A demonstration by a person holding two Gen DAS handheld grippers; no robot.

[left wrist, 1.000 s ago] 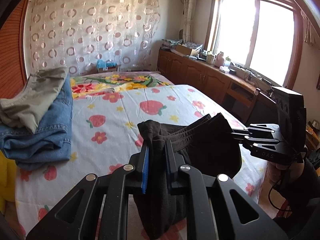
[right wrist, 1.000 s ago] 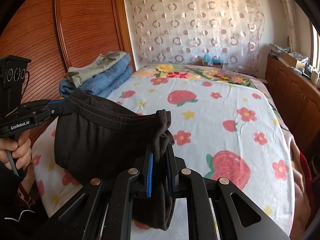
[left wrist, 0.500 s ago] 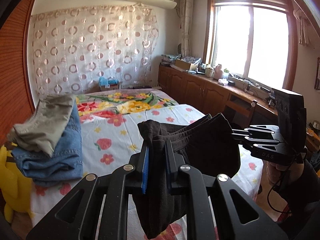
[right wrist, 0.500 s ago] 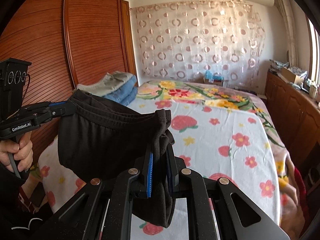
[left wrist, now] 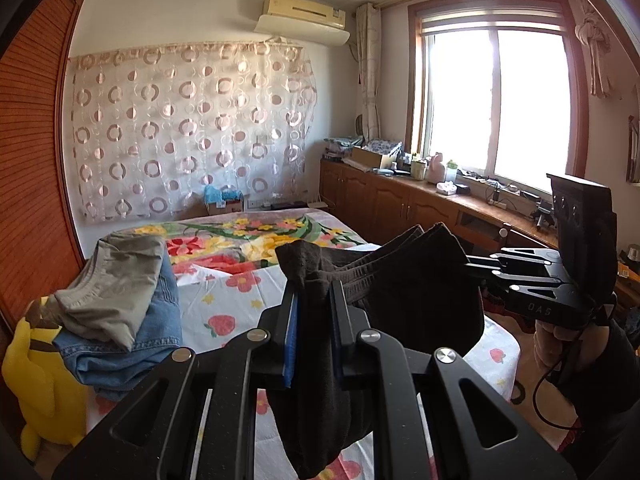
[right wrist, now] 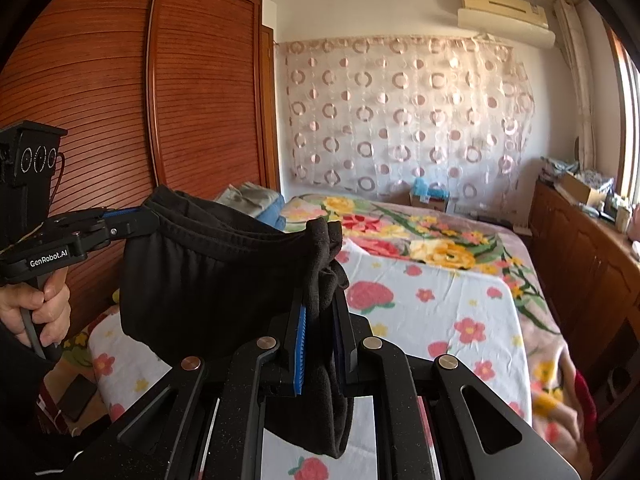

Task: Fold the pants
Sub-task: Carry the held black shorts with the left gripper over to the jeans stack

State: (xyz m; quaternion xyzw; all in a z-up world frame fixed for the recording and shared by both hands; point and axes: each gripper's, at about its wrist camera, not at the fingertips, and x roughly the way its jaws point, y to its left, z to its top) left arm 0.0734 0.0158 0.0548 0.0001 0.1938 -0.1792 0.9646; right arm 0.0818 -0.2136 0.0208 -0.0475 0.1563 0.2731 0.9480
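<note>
The pants (left wrist: 420, 288) were plain black, with a ribbed waistband. Each gripper was matte black: the left gripper (left wrist: 312, 320) and the right gripper (right wrist: 320, 332) both carried bright blue pads (right wrist: 301, 348). The bed (right wrist: 460, 312) wore a white sheet printed with red strawberries and small red and yellow flowers, and beyond it a blanket with large yellow and red blooms on green leaves. The folded jeans (left wrist: 132, 344) were faded blue; the garment on top (left wrist: 112, 280) was khaki-grey. A plush toy (left wrist: 36, 384) was yellow with brown marks. The curtain (left wrist: 192, 136) was sheer white with pinkish-brown rings and dots. The wardrobe (right wrist: 120, 92) was reddish-brown slatted wood.
</note>
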